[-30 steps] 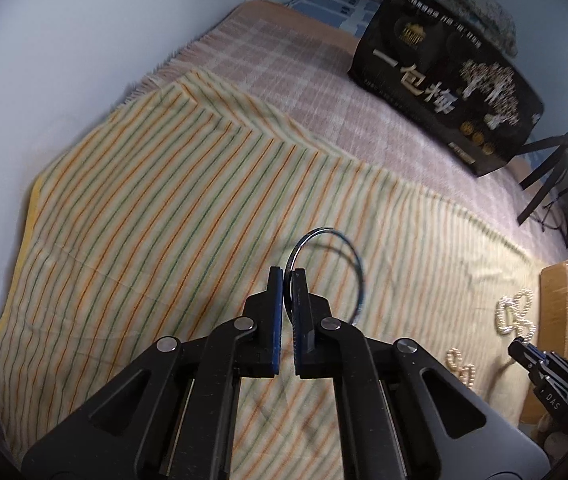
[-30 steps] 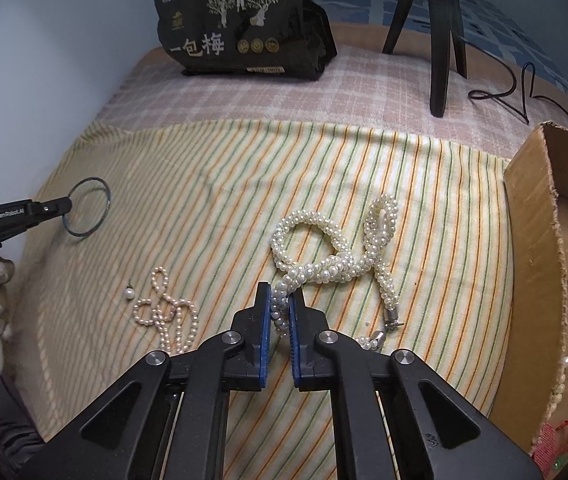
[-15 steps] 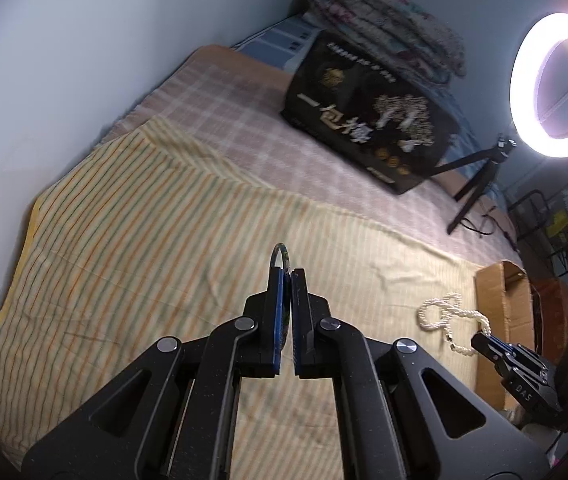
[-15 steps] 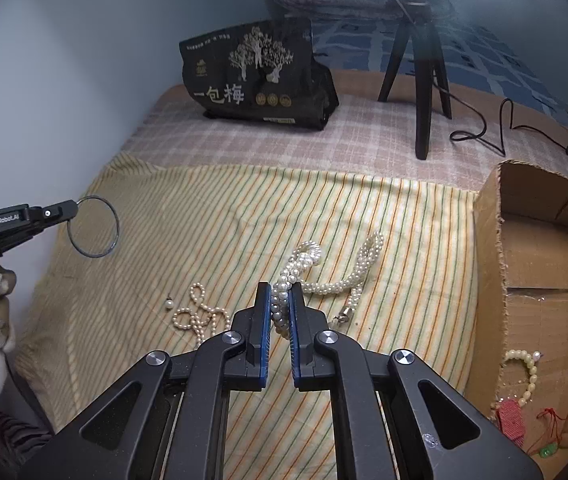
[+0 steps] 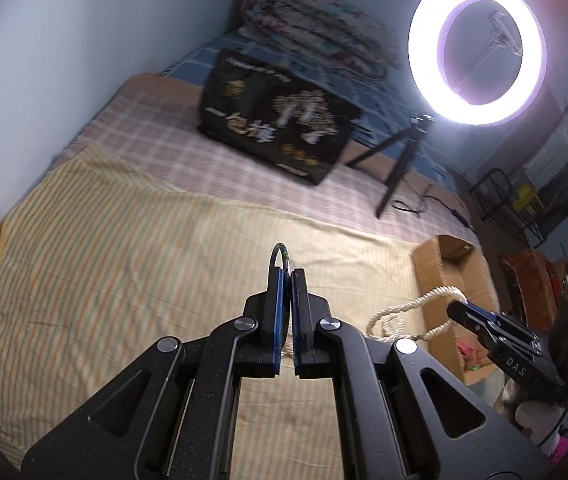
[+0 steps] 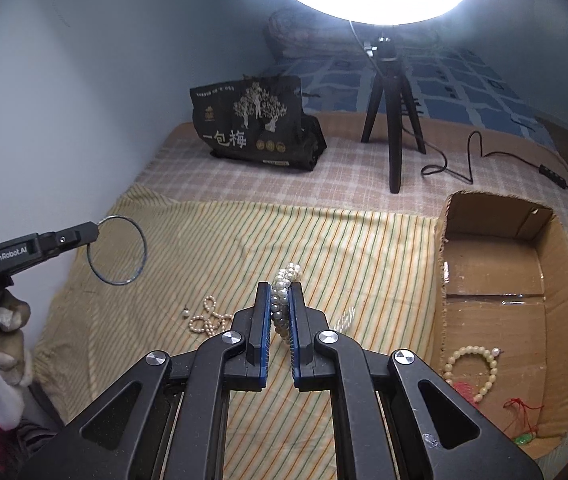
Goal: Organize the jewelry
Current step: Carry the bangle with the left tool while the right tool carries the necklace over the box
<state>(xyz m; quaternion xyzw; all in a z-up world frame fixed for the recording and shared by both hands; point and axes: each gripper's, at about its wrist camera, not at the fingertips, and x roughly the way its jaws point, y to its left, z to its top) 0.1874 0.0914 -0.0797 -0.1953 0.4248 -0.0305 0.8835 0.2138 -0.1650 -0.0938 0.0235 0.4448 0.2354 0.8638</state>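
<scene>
Left tongs [image 5: 287, 280] are closed on a thin bangle [image 6: 116, 250], held above the striped bed cover [image 6: 324, 248]. Right tongs [image 6: 280, 304] are clamped on a twisted pearl necklace [image 6: 286, 280], lifted beside the cardboard box [image 6: 496, 264]. Risk: dangling strands may snag the box rim; the bangle may slip from its narrow grip.

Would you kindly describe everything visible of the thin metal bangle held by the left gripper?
The bangle is a thin, dark, plain wire-like hoop, apparently metal, with a bluish sheen. The left gripper pinches its rim, holding it in the air above the striped cloth, touching nothing else. It faces the right wrist camera as a full open circle; the left wrist view shows it edge-on.
</scene>
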